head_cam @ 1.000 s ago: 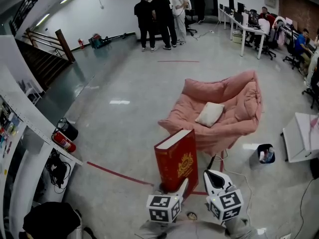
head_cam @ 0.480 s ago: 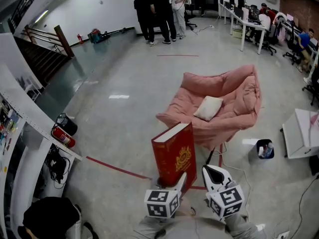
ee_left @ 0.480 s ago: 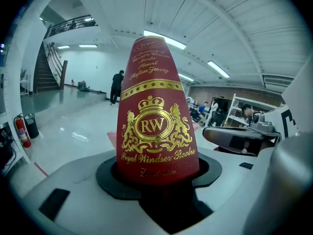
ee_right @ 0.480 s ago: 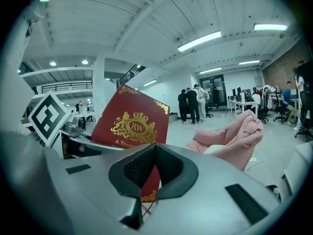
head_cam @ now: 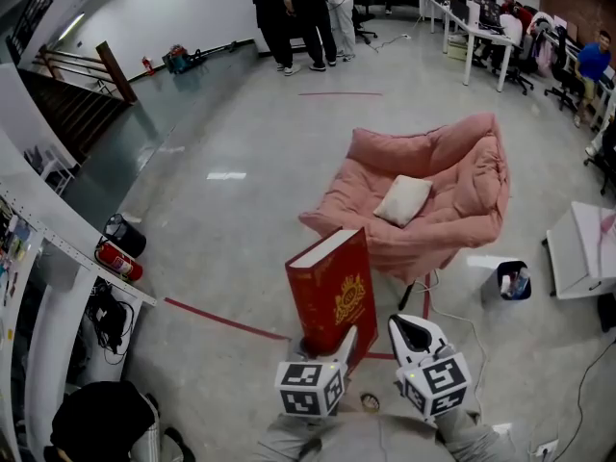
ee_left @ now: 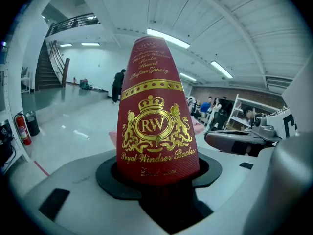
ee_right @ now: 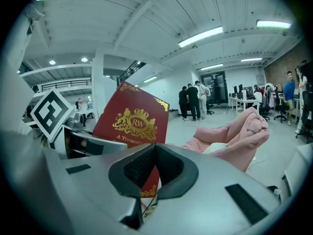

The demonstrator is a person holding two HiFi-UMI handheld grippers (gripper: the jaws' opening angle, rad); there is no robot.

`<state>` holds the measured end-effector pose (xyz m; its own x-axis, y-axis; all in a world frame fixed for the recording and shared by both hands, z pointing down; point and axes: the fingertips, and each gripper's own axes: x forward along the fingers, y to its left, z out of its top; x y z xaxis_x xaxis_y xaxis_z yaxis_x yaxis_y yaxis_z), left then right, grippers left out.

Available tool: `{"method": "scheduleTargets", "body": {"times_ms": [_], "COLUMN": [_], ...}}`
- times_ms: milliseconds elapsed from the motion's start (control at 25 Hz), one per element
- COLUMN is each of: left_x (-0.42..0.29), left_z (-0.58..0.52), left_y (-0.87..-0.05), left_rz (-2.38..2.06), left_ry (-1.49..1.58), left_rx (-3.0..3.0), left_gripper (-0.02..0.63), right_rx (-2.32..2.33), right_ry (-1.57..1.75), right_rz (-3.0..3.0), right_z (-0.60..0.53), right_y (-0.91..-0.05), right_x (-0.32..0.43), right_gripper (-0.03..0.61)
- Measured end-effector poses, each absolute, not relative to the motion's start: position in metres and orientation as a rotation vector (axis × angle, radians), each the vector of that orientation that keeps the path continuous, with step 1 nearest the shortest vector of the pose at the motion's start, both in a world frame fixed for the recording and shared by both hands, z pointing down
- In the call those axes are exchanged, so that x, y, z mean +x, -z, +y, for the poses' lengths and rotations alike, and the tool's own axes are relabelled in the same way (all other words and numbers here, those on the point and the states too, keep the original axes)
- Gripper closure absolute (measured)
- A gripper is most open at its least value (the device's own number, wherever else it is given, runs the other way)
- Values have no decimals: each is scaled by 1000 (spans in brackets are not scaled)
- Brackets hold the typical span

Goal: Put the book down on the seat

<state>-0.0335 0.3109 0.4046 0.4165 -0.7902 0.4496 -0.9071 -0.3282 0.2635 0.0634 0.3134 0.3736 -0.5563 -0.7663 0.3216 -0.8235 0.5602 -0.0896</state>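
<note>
A thick red book (head_cam: 332, 292) with gold crest stands upright in my left gripper (head_cam: 327, 346), whose jaws are shut on its lower edge. In the left gripper view the book (ee_left: 155, 126) rises straight out of the left gripper (ee_left: 159, 180) and fills the middle. My right gripper (head_cam: 414, 333) hovers just right of the book, shut and empty; the right gripper (ee_right: 155, 153) shows its pads meeting. The pink padded seat (head_cam: 433, 191) with a cream cushion (head_cam: 402, 200) stands on the floor beyond the book, and the seat (ee_right: 234, 136) also shows at right.
A small bin (head_cam: 512, 285) with bottles sits right of the seat, and a white table (head_cam: 582, 258) beyond it. A red tape line (head_cam: 221, 320) crosses the floor. A fire extinguisher (head_cam: 120, 261) lies at left. Standing people (head_cam: 298, 12) are far back.
The book and both grippers have drifted slightly left in the head view, and the seat sits a little higher. The grip on the book is unchanged.
</note>
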Motion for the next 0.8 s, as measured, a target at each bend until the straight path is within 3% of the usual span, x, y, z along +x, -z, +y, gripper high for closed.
{"method": "scheduleTargets", "body": {"times_ms": [800], "left_x": [-83], "left_z": [150], "left_y": [-407], "left_rz": [-1363], "left_ry": [-363], "left_rx": [2214], "left_gripper": [357], "right_rx": [1375], "right_ry": [-382], "right_rz": [-2491], "right_z": [154], "right_y": [-377], "right_x": [19], "right_gripper": [572]}}
